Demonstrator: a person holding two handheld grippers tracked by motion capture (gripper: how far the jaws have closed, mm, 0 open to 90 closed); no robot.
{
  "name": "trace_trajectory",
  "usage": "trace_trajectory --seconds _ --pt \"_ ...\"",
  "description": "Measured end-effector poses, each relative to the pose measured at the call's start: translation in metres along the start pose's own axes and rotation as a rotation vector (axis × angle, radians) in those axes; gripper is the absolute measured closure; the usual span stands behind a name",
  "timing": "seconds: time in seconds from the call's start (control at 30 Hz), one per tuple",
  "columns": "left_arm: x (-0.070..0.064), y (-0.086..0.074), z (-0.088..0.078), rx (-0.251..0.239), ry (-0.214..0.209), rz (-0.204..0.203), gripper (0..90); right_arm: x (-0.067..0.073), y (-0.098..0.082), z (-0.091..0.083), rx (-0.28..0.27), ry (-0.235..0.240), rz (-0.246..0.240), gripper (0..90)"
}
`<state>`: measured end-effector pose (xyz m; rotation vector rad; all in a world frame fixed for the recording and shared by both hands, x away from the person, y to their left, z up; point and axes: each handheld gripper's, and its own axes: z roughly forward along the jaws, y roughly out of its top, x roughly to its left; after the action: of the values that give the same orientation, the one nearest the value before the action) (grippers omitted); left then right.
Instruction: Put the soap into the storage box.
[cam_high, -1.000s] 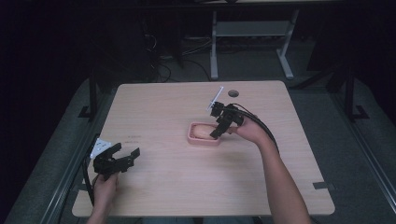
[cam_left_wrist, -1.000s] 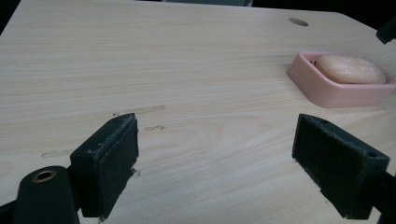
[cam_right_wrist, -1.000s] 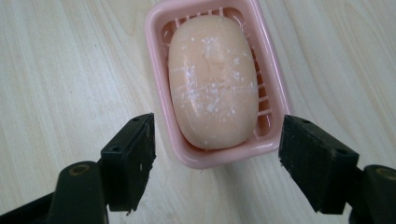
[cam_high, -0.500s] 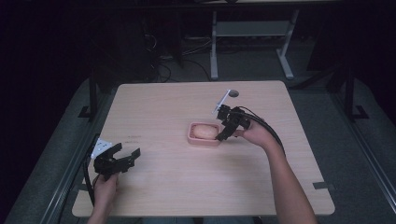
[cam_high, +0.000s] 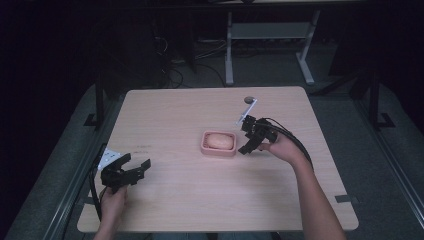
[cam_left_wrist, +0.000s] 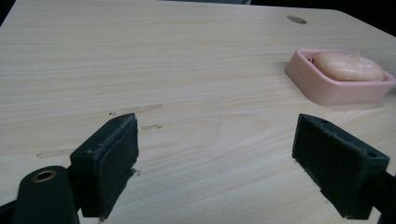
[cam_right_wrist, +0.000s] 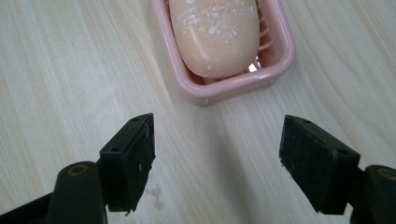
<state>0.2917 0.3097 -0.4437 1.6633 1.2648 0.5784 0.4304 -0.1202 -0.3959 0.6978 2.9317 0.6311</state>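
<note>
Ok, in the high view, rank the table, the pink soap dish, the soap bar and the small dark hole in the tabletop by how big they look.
1. Table
2. Pink soap dish
3. Soap bar, lying inside the dish
4. Dark hole, smallest; it lies farther from the camera, yet is clearly smaller.

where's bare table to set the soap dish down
Most of the table is bare: the whole far left, the strip between the left gripper and the dish, and the near middle. It is crowded just right of the dish, where the right gripper sits open. A small round hole marks the far edge.
</note>
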Motion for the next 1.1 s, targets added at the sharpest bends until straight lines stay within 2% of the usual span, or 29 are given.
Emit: trace_trajectory --seconds 0.47,0.53,0.73,0.87,1.1 --pt "-0.001 0.0 0.0 -0.002 -0.001 0.001 14.2 0.004 -0.024 -0.004 -0.019 -0.002 0.014 26.1" --pt "-0.001 0.0 0.0 -0.002 0.0 0.001 14.2 0.005 -0.029 -0.004 -0.002 0.001 0.021 25.2" --pt "-0.001 0.0 0.0 0.007 0.001 0.008 14.2 0.008 -0.038 -0.006 -0.019 -0.008 0.024 25.3" --pt "-0.002 0.0 0.001 0.006 -0.003 0.013 14.2 0.009 -0.045 -0.006 -0.005 -0.01 0.03 25.3" --pt "-0.002 0.0 0.0 0.009 -0.001 0.014 14.2 0.011 -0.06 -0.01 -0.03 -0.017 0.048 25.3"
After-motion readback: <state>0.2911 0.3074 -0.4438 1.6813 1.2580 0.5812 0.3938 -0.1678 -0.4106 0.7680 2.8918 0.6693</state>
